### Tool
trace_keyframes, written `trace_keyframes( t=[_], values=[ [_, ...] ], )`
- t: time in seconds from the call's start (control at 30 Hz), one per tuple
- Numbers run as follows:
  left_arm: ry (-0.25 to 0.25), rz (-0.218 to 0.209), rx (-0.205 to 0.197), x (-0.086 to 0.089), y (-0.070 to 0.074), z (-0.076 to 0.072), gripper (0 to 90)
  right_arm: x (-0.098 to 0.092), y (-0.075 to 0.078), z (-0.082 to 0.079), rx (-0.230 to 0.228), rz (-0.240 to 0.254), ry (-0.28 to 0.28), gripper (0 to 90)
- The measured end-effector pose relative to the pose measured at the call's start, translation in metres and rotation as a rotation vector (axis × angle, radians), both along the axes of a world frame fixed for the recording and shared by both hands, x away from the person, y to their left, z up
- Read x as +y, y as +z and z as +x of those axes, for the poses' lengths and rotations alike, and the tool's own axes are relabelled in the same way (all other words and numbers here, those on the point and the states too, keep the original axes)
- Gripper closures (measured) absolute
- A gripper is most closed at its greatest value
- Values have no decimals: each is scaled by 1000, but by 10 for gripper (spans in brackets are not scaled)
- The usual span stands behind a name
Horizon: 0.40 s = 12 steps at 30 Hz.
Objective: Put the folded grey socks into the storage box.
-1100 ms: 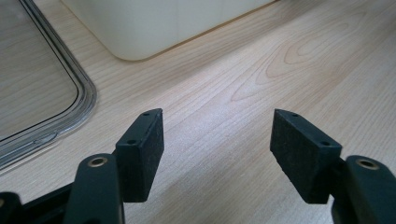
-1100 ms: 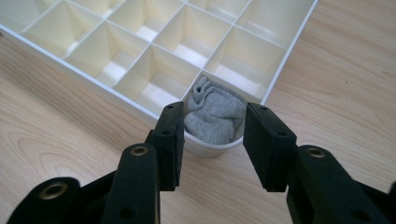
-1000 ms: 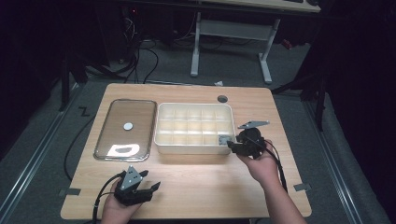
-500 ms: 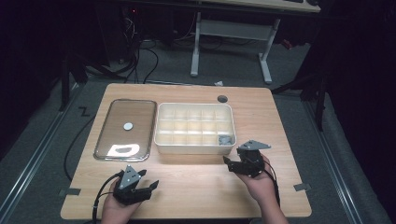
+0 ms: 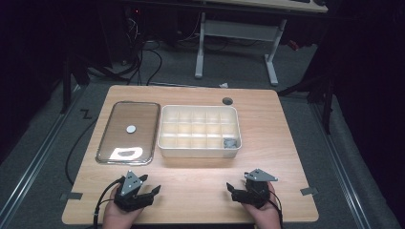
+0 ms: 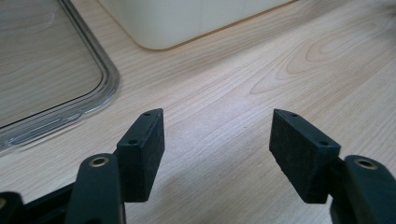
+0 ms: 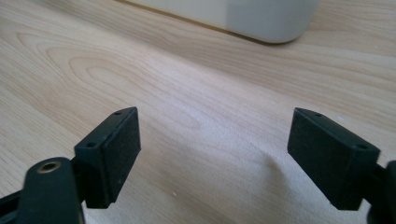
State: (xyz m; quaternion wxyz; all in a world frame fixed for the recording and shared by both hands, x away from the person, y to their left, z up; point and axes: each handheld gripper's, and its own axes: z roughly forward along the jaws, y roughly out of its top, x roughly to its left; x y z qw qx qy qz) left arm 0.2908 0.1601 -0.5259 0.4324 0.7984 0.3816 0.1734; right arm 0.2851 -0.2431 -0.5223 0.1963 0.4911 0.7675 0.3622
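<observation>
While resting low over the wooden table (image 5: 200, 181), right gripper (image 5: 235, 191) seen with jaws spread wide, just been opening, nothing between the pads but bare wood grain. Ahead of those jaws and a little to their right, the rounded corner of the cream compartment box (image 7: 261, 18), well apart from the tips. Inside that box, in the near corner compartment on the right gripper's side, a small grey piece (image 5: 230, 142), lying free of both tools and well ahead of the right jaws.

Left gripper (image 5: 154, 192) likewise held wide, pads (image 6: 142, 149) apart with only tabletop showing in the gap, gripping nothing. Ahead of its jaws and to their left, the clear lid (image 6: 56, 88) lying flat on the wood, its rim near the left pad but not touching. Farther ahead of the same jaws, the box's other near corner. On the lid, seen from above, a small round white spot (image 5: 131, 129).
</observation>
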Motion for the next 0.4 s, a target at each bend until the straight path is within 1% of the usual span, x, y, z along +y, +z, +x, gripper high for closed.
trace_keyframes(
  t=[0.07, 0.17, 0.23, 0.3, 0.33, 0.4],
  values=[
    [5, -2, 0, 1, 0, 0, 363, 1, -3, 1, 1, -23, 8, 177],
    [5, 2, -2, 3, 1, 0, 363, 2, -6, 5, 4, -31, 14, 196],
    [5, -4, -3, 5, 1, 1, 363, 2, -7, 5, 8, -20, 16, 202],
    [1, -1, -3, 6, 1, 2, 363, 3, -8, 5, 4, -19, 26, 203],
    [-2, 0, -2, 7, 1, 2, 363, 3, -8, 5, -2, -19, 30, 208],
    [-1, -3, 1, 7, 1, 3, 363, 3, -7, 5, -21, -2, 36, 209]
  ],
)
